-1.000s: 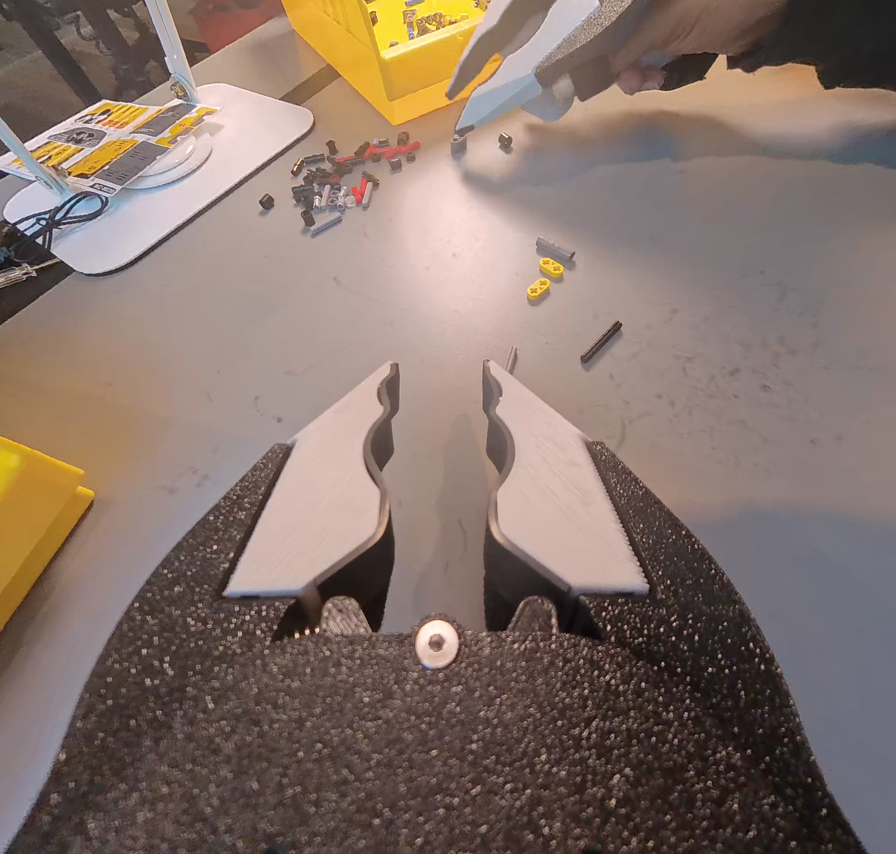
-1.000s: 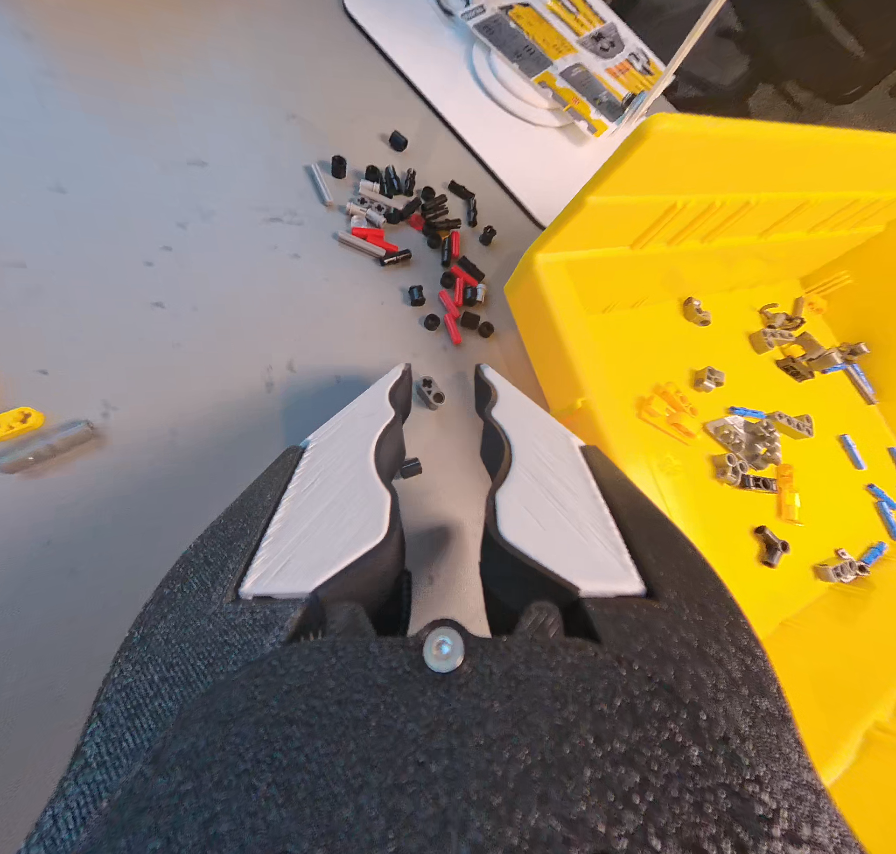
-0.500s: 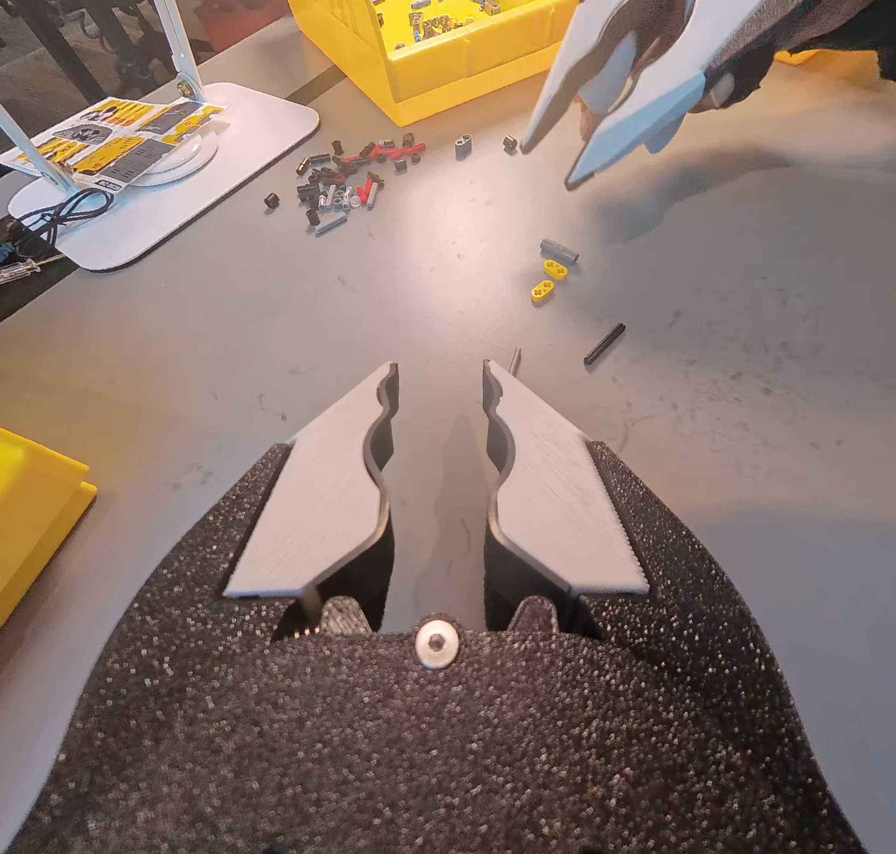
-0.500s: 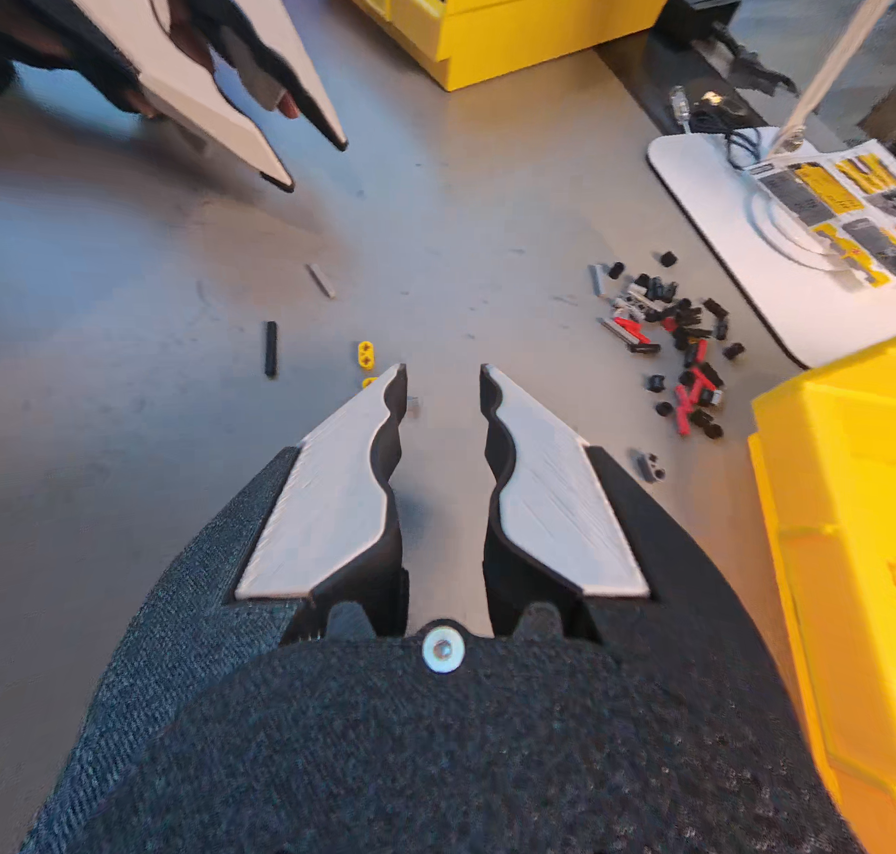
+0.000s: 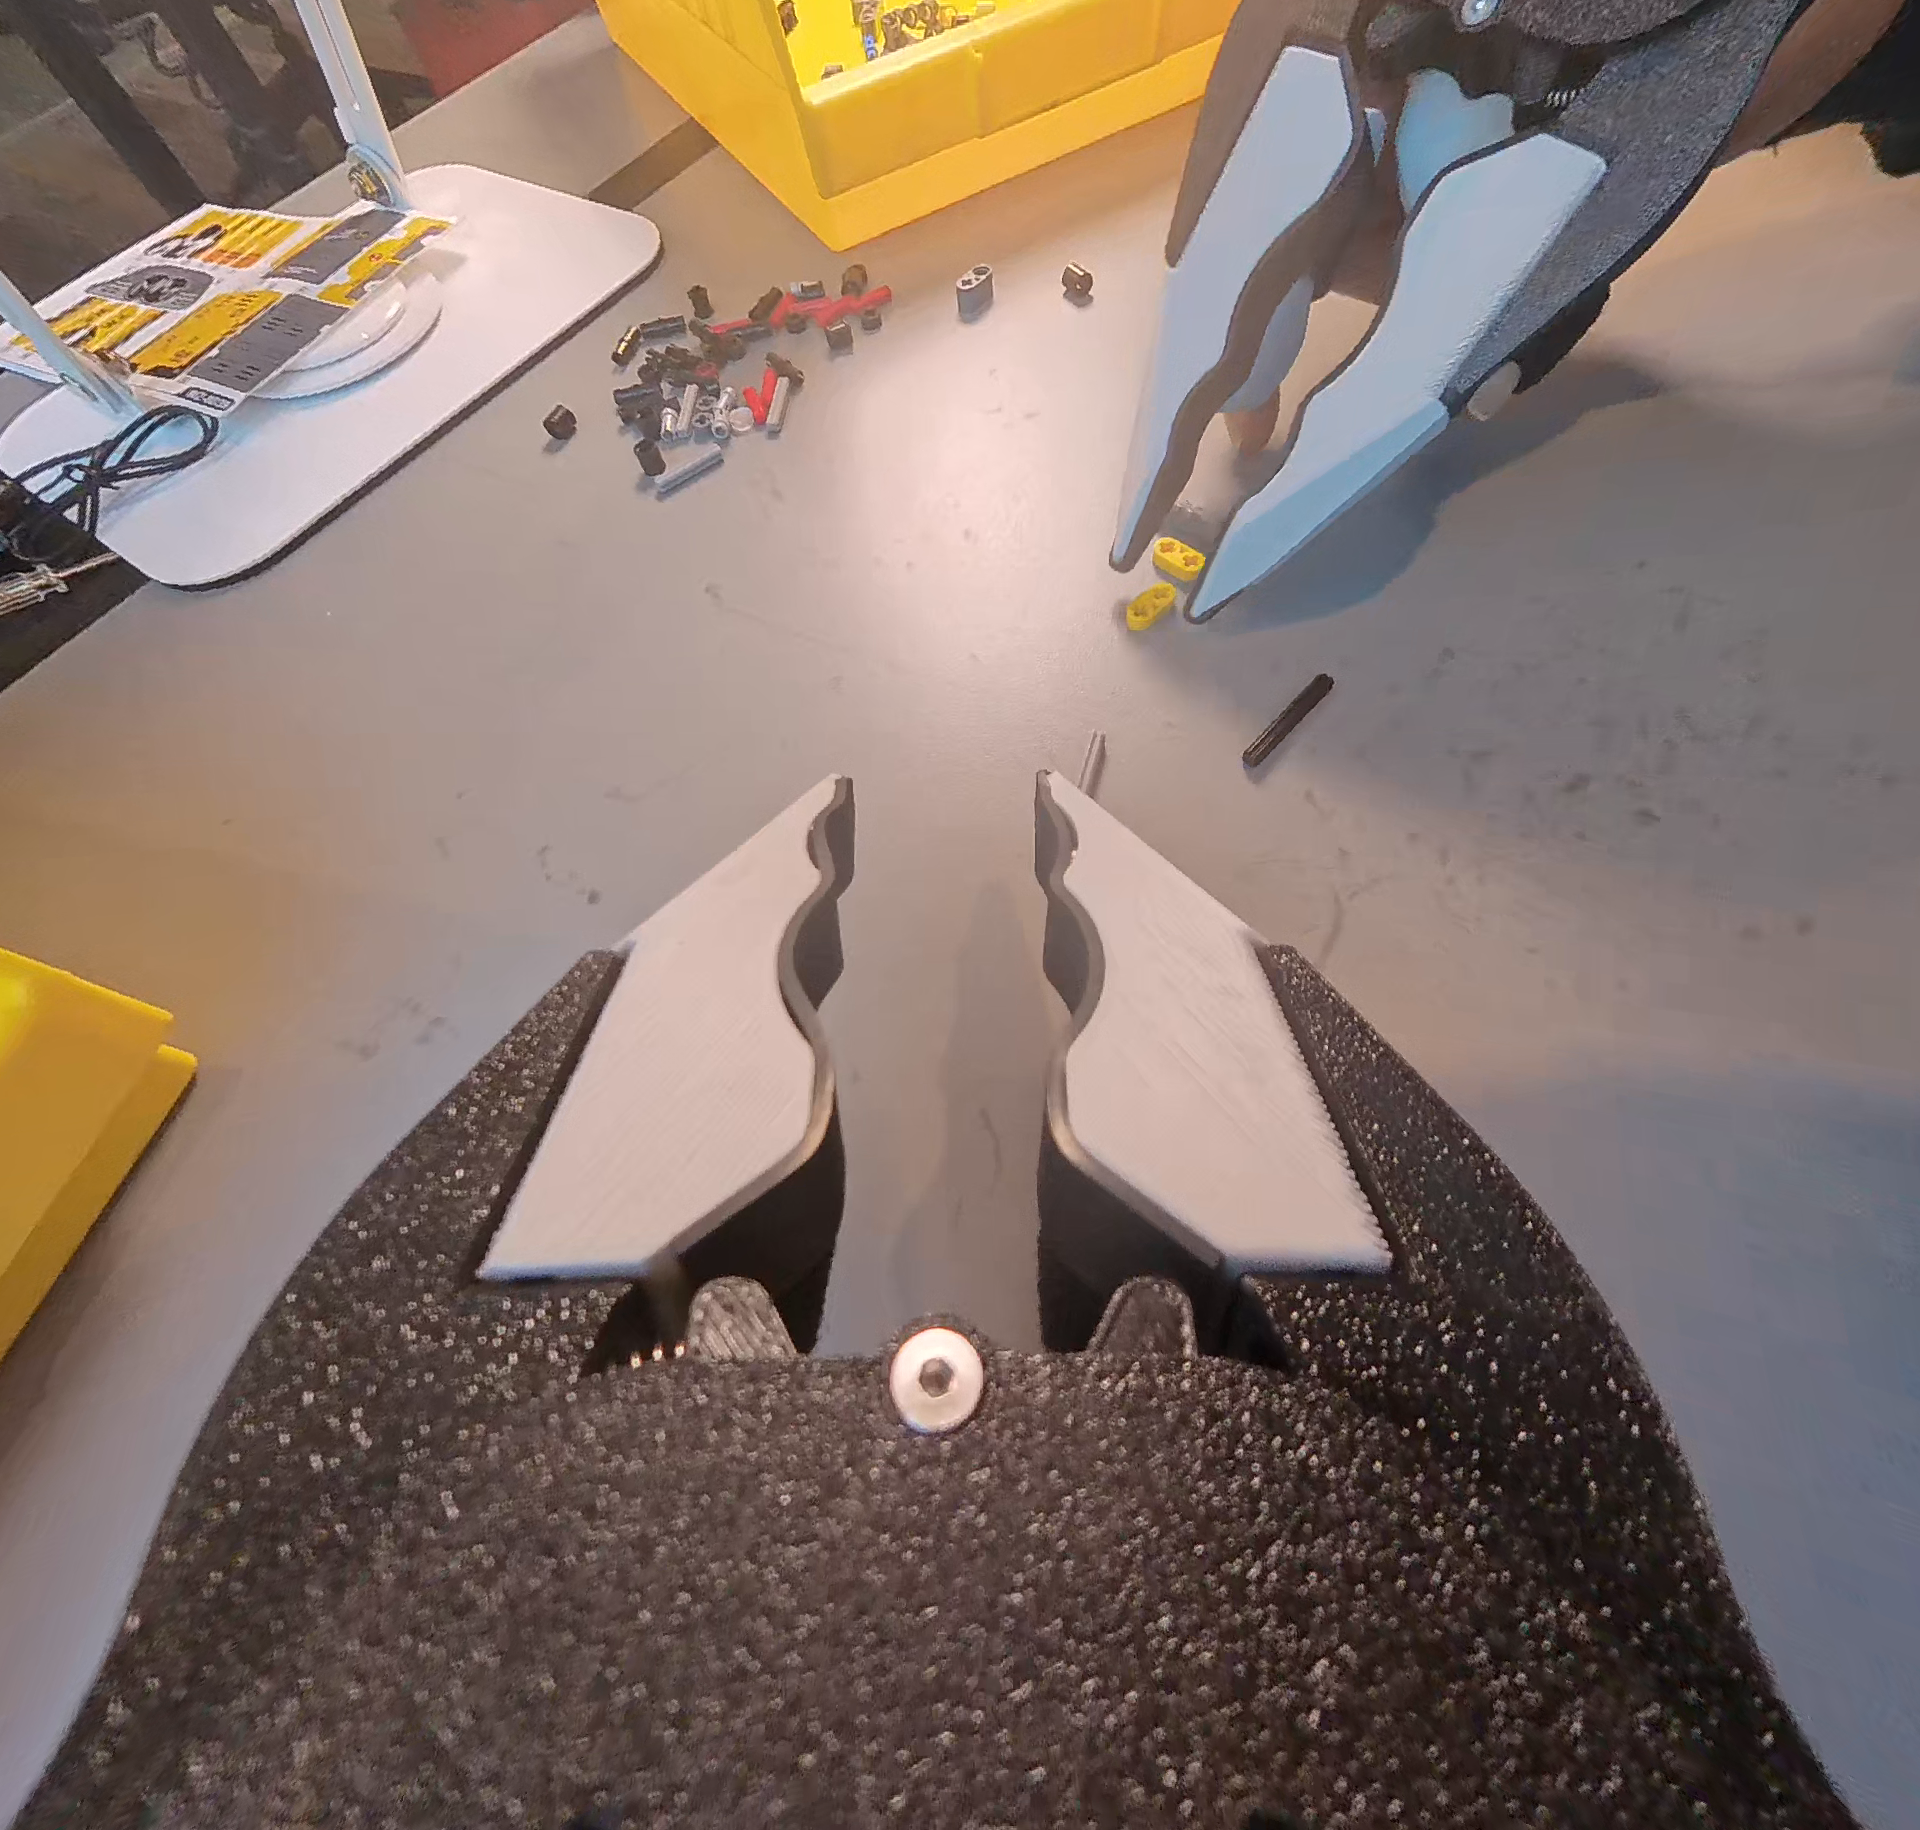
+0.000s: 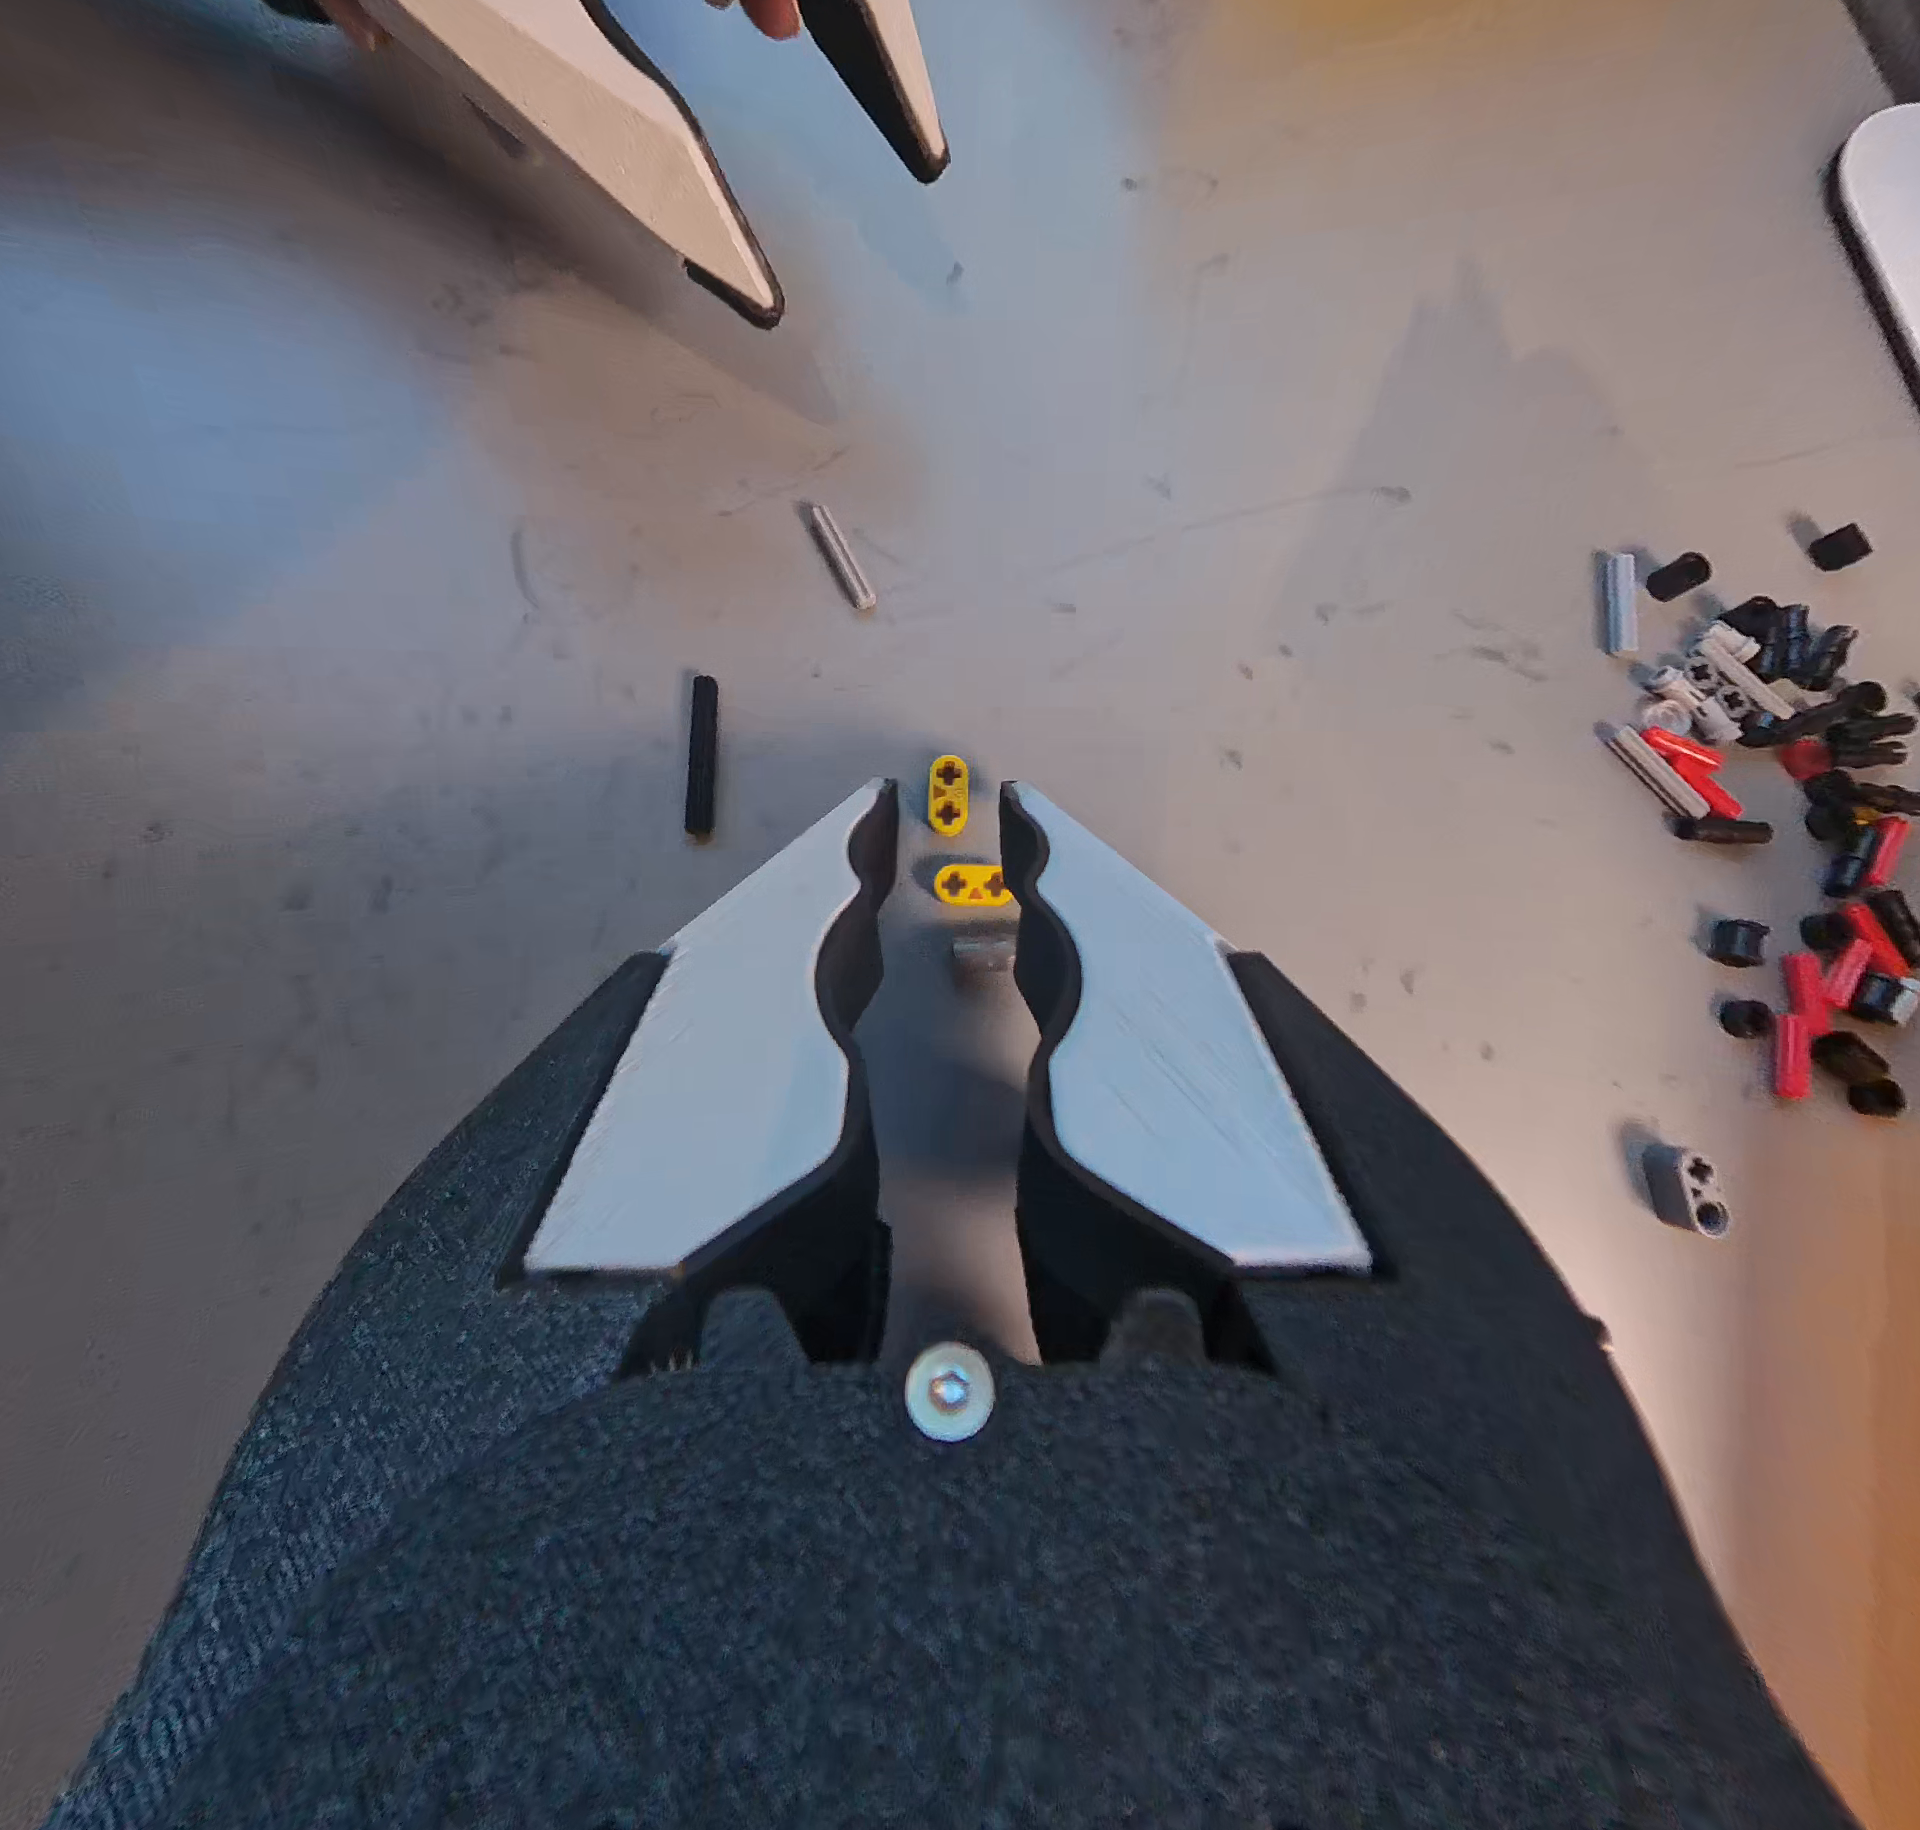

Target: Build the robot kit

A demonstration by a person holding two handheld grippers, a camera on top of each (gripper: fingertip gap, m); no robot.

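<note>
Right wrist view: right gripper (image 6: pixel 948 788) is spread, empty, tips straddling two yellow links (image 6: pixel 948 794); the far one lies lengthwise along the fingers, the near one crosswise. Left gripper (image 5: pixel 943 793) is spread too, empty, well apart over bare table (image 5: pixel 416 741).

Two yellow links (image 6: pixel 949 794) lie on the grey desk (image 6: pixel 1247 430); red, black and grey pins (image 6: pixel 1797 824); yellow bin (image 5: pixel 935 118).

Left tool (image 5: pixel 943 824) agape above grey table (image 5: pixel 520 741), right tool (image 5: pixel 1164 585) straddling yellow link (image 5: pixel 1180 556)
</note>
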